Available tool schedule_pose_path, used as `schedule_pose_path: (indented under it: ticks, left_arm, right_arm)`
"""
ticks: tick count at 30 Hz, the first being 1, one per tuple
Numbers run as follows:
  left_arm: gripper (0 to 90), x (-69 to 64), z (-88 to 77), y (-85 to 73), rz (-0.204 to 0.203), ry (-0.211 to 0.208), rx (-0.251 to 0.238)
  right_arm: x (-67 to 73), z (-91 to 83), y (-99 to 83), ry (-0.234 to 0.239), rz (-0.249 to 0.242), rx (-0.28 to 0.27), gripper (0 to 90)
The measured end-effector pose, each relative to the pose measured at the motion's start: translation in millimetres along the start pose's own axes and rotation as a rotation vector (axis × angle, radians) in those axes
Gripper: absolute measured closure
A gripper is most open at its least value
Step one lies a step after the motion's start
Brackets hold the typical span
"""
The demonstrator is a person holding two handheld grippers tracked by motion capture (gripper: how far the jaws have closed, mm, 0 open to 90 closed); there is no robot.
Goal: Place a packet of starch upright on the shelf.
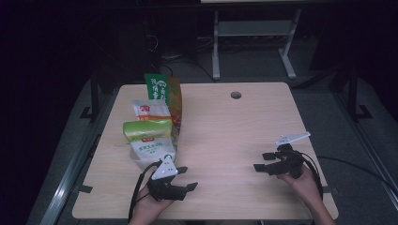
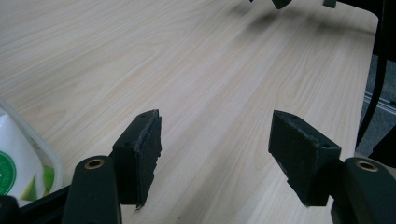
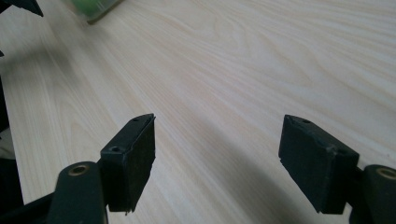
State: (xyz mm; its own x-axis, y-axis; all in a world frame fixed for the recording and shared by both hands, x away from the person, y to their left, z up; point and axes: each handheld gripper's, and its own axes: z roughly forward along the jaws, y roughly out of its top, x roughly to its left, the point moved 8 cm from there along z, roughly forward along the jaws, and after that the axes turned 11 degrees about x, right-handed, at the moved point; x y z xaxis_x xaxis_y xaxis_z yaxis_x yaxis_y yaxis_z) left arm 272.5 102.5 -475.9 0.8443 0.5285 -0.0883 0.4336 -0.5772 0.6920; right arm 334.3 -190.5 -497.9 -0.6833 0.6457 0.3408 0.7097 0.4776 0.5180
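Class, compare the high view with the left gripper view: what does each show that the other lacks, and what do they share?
High view alone: the tall green snack bag at the back of the row of packets, the cable hole, and the person's right hand.
Left gripper view alone: a close look along the left gripper, its jaws wide apart with nothing between.
Shared: the wooden table and the nearest white-and-green packet.

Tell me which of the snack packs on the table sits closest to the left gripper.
The white pack with the light green top, at the front of the row. It lies just beyond the left gripper, while the white-and-red pack and tall green bag sit farther back.
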Motion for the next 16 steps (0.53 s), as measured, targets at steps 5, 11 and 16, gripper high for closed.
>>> schedule_pose_path:
  ticks: [5,11,16]
  left_arm:
    - [34.0,-1.4,1.8,2.2,0.007,-0.007,-0.001]
    - [34.0,-3.6,3.9,5.3,0.021,-0.018,-0.003]
    - [34.0,-5.8,4.8,7.1,0.032,-0.025,-0.004]
  right_arm:
    - [1.4,-1.4,-8.2,-0.006,0.008,-0.009,26.1]
    - [4.4,-2.1,-17.6,-0.019,0.014,-0.017,25.3]
    - [8.9,-3.6,-24.6,-0.027,0.027,-0.028,25.0]
